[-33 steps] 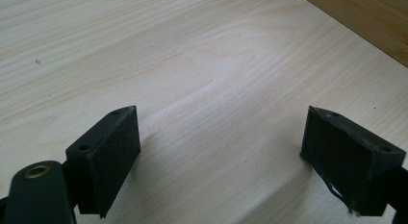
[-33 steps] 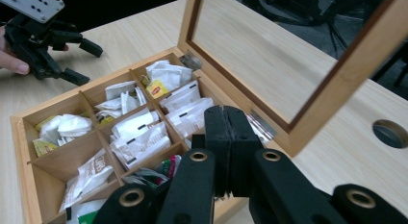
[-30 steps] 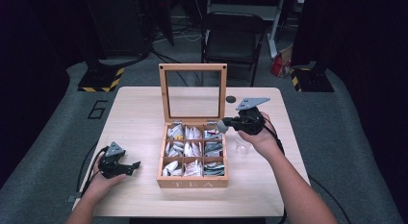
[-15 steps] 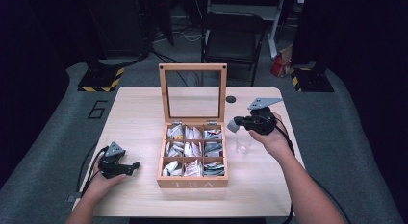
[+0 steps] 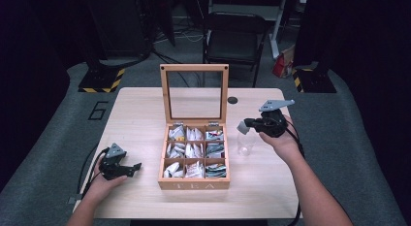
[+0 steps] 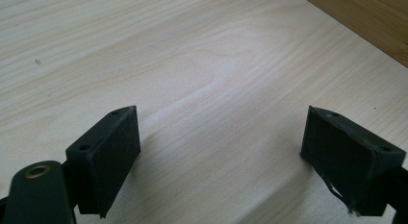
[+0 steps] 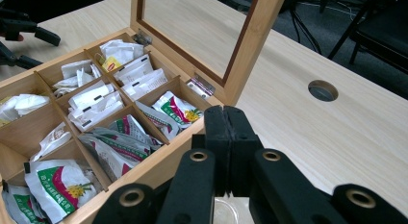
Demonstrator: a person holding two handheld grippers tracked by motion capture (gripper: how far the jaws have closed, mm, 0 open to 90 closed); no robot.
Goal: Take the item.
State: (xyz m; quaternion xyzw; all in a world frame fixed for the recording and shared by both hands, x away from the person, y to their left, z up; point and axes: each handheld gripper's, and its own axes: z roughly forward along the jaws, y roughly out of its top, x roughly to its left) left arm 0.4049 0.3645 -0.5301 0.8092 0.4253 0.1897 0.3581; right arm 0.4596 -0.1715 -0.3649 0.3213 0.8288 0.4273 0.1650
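Note:
An open wooden tea box (image 5: 195, 184) with a raised glass lid (image 5: 195, 92) stands mid-table, its compartments full of tea bags (image 7: 113, 101). My right gripper (image 5: 246, 124) hovers just right of the box, shut on a pale tea bag (image 5: 242, 127) that sticks out at its tip. In the right gripper view the jaws (image 7: 226, 118) are pressed together and hide the bag. A clear glass (image 5: 245, 144) stands on the table right below them. My left gripper (image 5: 127, 169) rests on the table left of the box, open and empty (image 6: 221, 152).
A round cable hole (image 5: 233, 100) sits in the table behind the right gripper. A black chair (image 5: 235, 39) stands beyond the far edge, with a red bag (image 5: 282, 66) on the floor beside it. Bare tabletop (image 5: 140, 119) lies left and front of the box.
My right gripper has moved right, from over the box's right compartments to above the glass, carrying the tea bag. The left gripper has stayed put.

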